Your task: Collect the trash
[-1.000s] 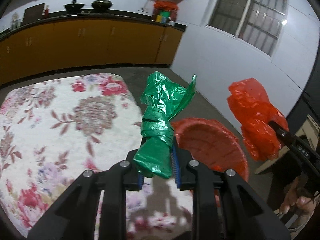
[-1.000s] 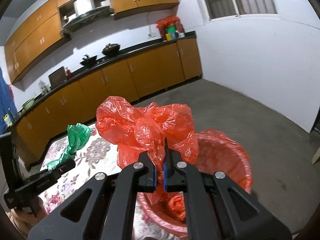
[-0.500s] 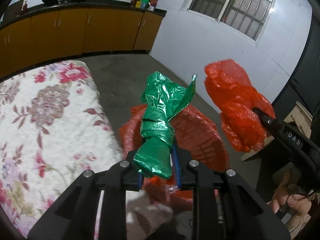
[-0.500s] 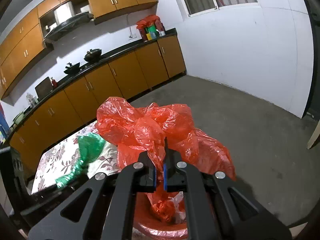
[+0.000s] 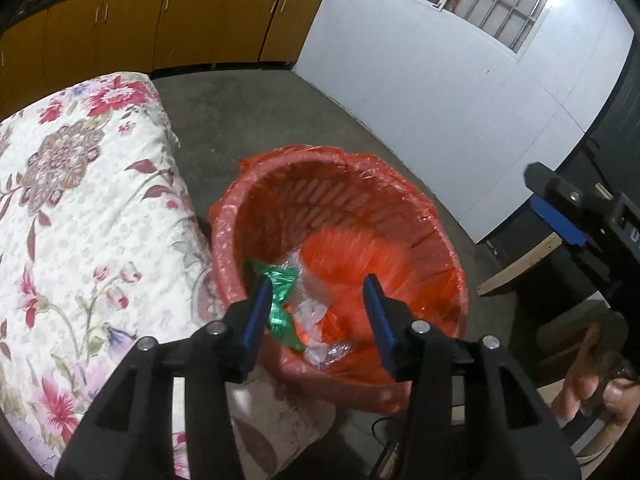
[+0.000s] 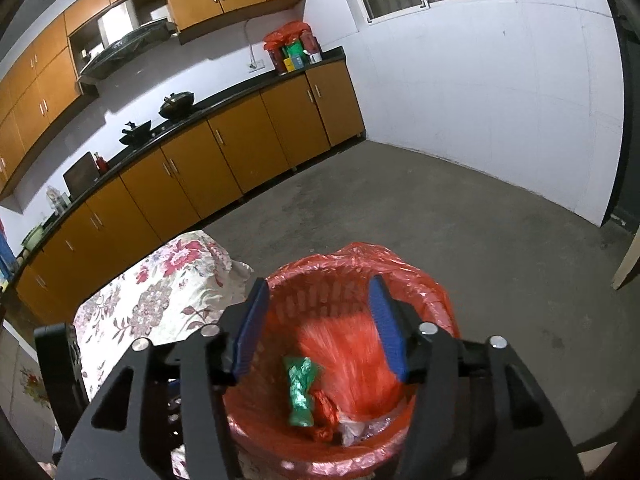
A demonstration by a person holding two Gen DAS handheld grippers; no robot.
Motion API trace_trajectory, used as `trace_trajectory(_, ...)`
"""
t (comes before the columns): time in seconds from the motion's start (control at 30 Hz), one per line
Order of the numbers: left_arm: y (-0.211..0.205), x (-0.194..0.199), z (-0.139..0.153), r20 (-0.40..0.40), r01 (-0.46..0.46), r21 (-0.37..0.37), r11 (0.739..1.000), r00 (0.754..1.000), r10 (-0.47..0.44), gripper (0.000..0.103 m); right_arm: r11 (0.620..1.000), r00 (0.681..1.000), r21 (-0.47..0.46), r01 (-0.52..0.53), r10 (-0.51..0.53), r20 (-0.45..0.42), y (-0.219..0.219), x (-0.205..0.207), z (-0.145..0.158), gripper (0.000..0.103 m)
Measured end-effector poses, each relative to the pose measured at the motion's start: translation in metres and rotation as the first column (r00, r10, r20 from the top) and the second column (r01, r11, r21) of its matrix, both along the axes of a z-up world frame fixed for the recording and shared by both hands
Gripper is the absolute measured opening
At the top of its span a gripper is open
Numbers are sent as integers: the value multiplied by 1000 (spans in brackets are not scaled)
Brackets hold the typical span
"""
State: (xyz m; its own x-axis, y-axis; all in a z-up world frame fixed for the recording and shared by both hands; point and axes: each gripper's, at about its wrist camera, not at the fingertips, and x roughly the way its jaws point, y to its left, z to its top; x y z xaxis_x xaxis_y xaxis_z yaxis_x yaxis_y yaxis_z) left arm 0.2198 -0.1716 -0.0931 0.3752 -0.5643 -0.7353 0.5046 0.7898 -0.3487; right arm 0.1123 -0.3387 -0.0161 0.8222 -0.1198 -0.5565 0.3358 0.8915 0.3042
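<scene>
Trash, a crumpled green bag (image 5: 282, 286) among clear plastic scraps (image 5: 310, 312), lies at the bottom of a red-lined basket (image 5: 424, 208) in the left wrist view. A blurred red bag (image 5: 352, 252) shows inside the basket too, and appears to be dropping. The left gripper (image 5: 316, 304) hangs over the basket's mouth with its blue-padded tongs spread wide and nothing between them. A table under a floral cloth (image 5: 80, 200) fills the 9 o'clock side, bare of litter where it shows. At 3 o'clock the right gripper's blue pad juts in, with the person's fingers (partly out of frame) at 4 o'clock.

The right wrist view looks down from the opposite side: the right gripper (image 6: 318, 320) holds its tongs apart and empty above the same basket (image 6: 432, 284), where the green bag (image 6: 300, 388) rests at 6 o'clock beside a red streak (image 6: 344, 356) of motion blur. The floral cloth (image 6: 160, 296) sits at 9 o'clock, kitchen cabinets (image 6: 224, 160) beyond.

Judging by this, both bags are binned; only unseen litter elsewhere could remain.
</scene>
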Motion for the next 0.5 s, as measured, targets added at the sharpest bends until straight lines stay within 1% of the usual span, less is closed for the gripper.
trace_trajectory(0.03, 6, -3, 2, 12, -9, 2, 1000, 1000, 9, 52, 1000, 1000, -10, 0, 0, -4, 1, -4, 1, 61)
trace_trajectory(0.07, 10, -5, 5, 26, -18, 5, 1000, 999, 18, 54, 1000, 1000, -22, 1, -1, -3, 3, -6, 3, 65)
trace_trajectory(0.1, 15, -7, 9, 45, -29, 9, 1000, 999, 29, 59, 999, 1000, -46, 4, -4, 2, 6, -11, 6, 70)
trace_trajectory(0.13, 23, -13, 15, 76, -49, 13, 999, 996, 48, 65, 998, 1000, -67, 8, -8, 8, 8, -13, 9, 73)
trace_trajectory(0.17, 27, -16, 20, 95, -65, 14, 998, 993, 63, 68, 995, 1000, -94, 13, -11, 19, 13, -19, 11, 77)
trace_trajectory(0.2, 34, -20, 24, 115, -84, 13, 996, 990, 82, 74, 993, 1000, -121, 18, -15, 26, 17, -24, 14, 81)
trace_trajectory(0.23, 42, -25, 29, 137, -105, 9, 994, 985, 102, 77, 989, 999, -147, 28, -23, 35, 21, -29, 17, 84)
trace_trajectory(0.27, 52, -28, 35, 163, -129, 7, 992, 979, 126, 79, 985, 999, -166, 36, -29, 46, 25, -34, 20, 89)
trace_trajectory(0.33, 69, -38, 46, 213, -179, 12, 984, 962, 172, 87, 979, 997, -199, 48, -36, 62, 33, -44, 26, 92)
trace_trajectory(0.43, 95, -54, 61, 279, -261, 19, 965, 928, 246, 93, 964, 998, -260, 62, -51, 49, 45, -54, 36, 97)
trace_trajectory(0.5, 112, -66, 71, 324, -319, 21, 948, 899, 295, 97, 945, 997, -318, 81, -72, 42, 54, -58, 41, 99)
